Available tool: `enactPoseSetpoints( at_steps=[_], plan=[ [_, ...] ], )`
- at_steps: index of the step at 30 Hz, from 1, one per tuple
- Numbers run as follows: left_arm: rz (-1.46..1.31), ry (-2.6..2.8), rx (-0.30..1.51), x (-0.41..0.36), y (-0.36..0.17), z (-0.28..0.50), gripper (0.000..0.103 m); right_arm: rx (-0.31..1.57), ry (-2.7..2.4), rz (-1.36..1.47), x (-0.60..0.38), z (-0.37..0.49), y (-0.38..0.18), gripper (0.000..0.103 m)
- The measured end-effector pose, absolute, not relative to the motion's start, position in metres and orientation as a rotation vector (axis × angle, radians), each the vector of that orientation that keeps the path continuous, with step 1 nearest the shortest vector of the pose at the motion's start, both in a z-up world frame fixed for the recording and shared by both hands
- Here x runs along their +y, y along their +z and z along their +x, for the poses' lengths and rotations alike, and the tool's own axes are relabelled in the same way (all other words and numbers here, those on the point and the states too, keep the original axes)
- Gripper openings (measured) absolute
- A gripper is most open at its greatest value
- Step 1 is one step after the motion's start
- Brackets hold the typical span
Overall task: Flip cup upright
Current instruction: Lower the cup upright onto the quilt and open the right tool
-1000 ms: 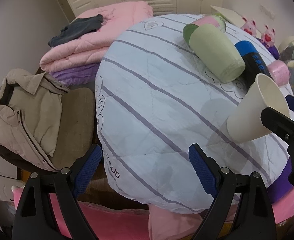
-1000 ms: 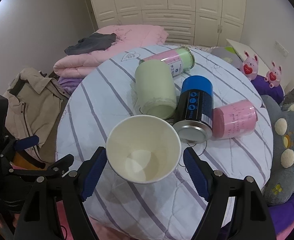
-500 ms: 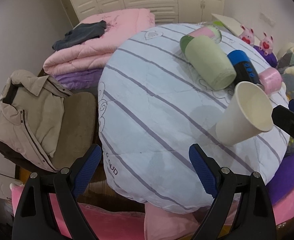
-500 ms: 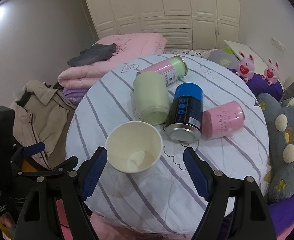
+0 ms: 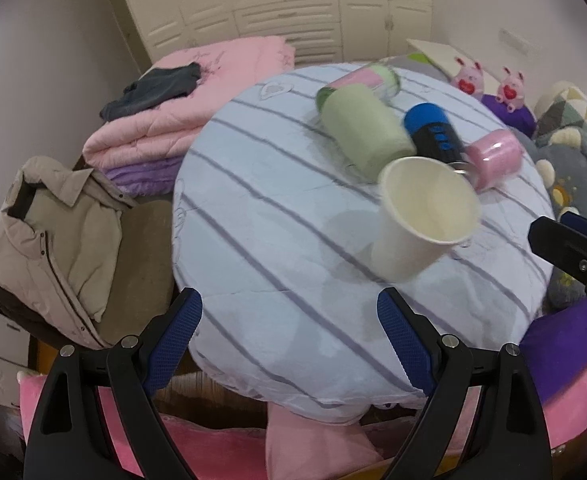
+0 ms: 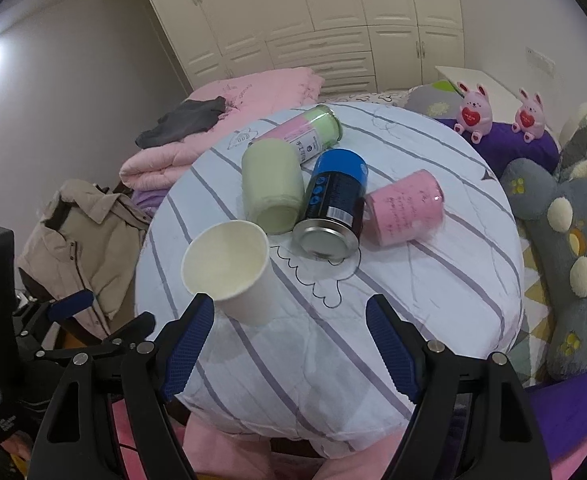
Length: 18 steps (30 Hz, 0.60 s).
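Note:
A cream paper cup [image 6: 231,270] stands mouth-up on the round striped table [image 6: 433,280], near its front left; it also shows in the left wrist view [image 5: 423,218]. My right gripper [image 6: 291,344] is open and empty, drawn back near the table's front edge, with the cup just beyond its left finger. My left gripper [image 5: 289,344] is open and empty at the table's left front edge, apart from the cup. The right gripper's black body [image 5: 573,244] shows at the right of the left wrist view.
Behind the cup lie a green cup [image 6: 271,184], a blue and black can [image 6: 335,204], a pink cup [image 6: 407,208] and a pink-green can [image 6: 305,136]. A beige jacket [image 6: 77,236] lies left, folded pink quilts [image 6: 221,120] behind, plush toys [image 6: 573,240] right.
My right gripper has let go of the paper cup and pulled back toward the front edge. The cup now stands on the table by itself. Both views have backed away.

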State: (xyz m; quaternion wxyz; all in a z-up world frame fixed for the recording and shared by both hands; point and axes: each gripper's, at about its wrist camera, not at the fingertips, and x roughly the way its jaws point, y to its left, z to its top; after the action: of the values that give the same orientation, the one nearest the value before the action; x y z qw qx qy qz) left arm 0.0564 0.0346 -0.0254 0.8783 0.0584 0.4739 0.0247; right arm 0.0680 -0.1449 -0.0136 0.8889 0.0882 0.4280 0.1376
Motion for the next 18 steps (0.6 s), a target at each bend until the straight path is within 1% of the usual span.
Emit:
enactPoseSetpoints(
  at_steps=[9, 13, 15, 18],
  plan=[
    [0.133, -0.009, 0.885, -0.001, -0.014, 0.042, 0.091, 0.834, 0.257, 0.196, -0.169, 0.052, -0.009, 0.08],
    [0.198, 0.02, 0.811, -0.016, -0.01, 0.034, 0.095, 0.795, 0.241, 0.181, -0.176, 0.043, -0.007, 0.08],
    [0.182, 0.008, 0.773, -0.017, -0.007, 0.03, 0.095, 0.778, 0.255, 0.184, -0.178, 0.04, -0.007, 0.08],
    [0.142, -0.022, 0.757, -0.018, -0.006, 0.028, 0.099, 0.754, 0.266, 0.177, -0.18, 0.035, -0.008, 0.08]
  ],
)
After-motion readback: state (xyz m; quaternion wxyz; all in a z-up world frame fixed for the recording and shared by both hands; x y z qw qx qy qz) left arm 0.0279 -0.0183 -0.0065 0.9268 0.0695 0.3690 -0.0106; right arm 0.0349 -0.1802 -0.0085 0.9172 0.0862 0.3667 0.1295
